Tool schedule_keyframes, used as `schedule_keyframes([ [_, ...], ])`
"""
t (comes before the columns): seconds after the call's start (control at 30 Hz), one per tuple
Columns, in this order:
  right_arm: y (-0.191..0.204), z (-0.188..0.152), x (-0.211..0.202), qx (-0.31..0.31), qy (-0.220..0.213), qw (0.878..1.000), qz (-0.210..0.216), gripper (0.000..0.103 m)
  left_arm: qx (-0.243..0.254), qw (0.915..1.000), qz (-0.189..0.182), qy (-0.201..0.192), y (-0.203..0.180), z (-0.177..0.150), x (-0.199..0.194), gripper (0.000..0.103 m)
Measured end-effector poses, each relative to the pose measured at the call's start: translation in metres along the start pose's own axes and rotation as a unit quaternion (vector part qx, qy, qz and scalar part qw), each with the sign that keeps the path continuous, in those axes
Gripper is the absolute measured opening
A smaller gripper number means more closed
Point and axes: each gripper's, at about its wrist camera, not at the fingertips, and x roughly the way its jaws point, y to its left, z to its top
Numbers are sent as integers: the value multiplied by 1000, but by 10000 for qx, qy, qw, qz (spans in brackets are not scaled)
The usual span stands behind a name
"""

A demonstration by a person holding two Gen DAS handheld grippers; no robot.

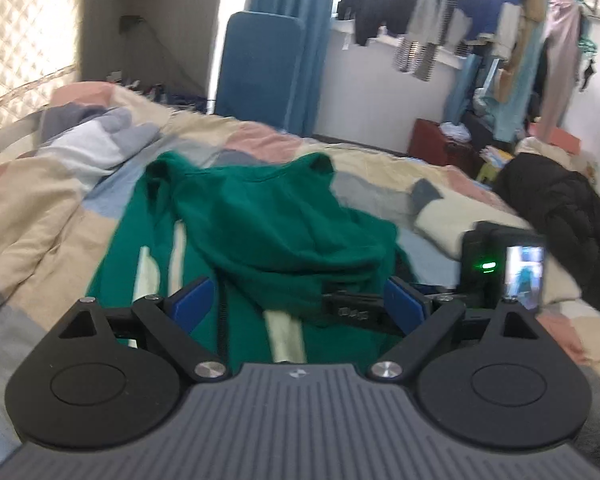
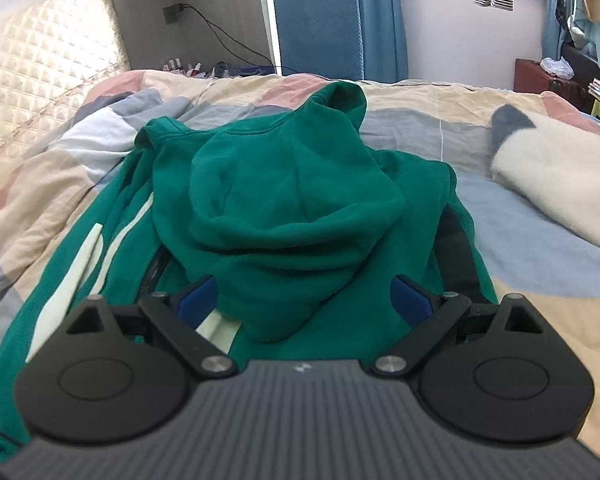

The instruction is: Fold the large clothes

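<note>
Both hand-held grippers (image 1: 296, 300) (image 2: 304, 300) wide, empty; green hoodie (image 2: 292, 200) on patchwork quilt (image 2: 520, 232); laundry (image 1: 440, 20) hanging by window.

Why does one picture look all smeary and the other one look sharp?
Left wrist view: the green hoodie and the hanging clothes are smeared by motion blur, and the window behind glares white. Right wrist view: the hoodie is crisper, but the quilted headboard is washed out, and the fisheye bends the edges.
</note>
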Motion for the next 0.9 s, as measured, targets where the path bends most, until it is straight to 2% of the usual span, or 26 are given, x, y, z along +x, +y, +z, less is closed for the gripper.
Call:
schedule_keyframes([
  [0.03, 0, 0, 1, 1, 22, 10000, -9, 95, 2, 10000, 13, 64, 1, -2, 3, 94],
  [0.1, 0, 0, 4, 3, 99, 9999, 27, 95, -116, 9993, -243, 253, 5, -4, 7, 94],
  [0.27, 0, 0, 12, 40, 218, 9997, 92, 95, -505, 9968, -482, 381, 16, -1, 8, 94],
  [0.47, 7, 2, 22, -137, 177, 9996, 159, 95, -637, 9965, -462, 300, 16, 0, 4, 94],
  [0.53, 9, 1, 27, -230, 140, 9996, 128, 95, -516, 9969, -430, 410, 15, 0, 8, 94],
  [0.6, 9, 0, 33, -235, 144, 9994, 213, 95, -412, 9987, -233, 183, 16, -3, 8, 94],
  [0.63, 8, -1, 36, -202, 213, 9989, 359, 95, -411, 9990, 14, 159, 16, -5, 11, 94],
  [0.73, 5, -3, 46, 25, 355, 9972, 662, 95, -335, 9991, 227, 101, 19, -11, 24, 94],
  [0.83, 8, -4, 54, -72, 350, 9971, 668, 94, -231, 9982, 551, -30, 34, -21, 36, 94],
  [0.9, 11, -3, 58, -194, 319, 9972, 652, 94, -197, 9971, 723, 110, 50, -29, 46, 94],
])
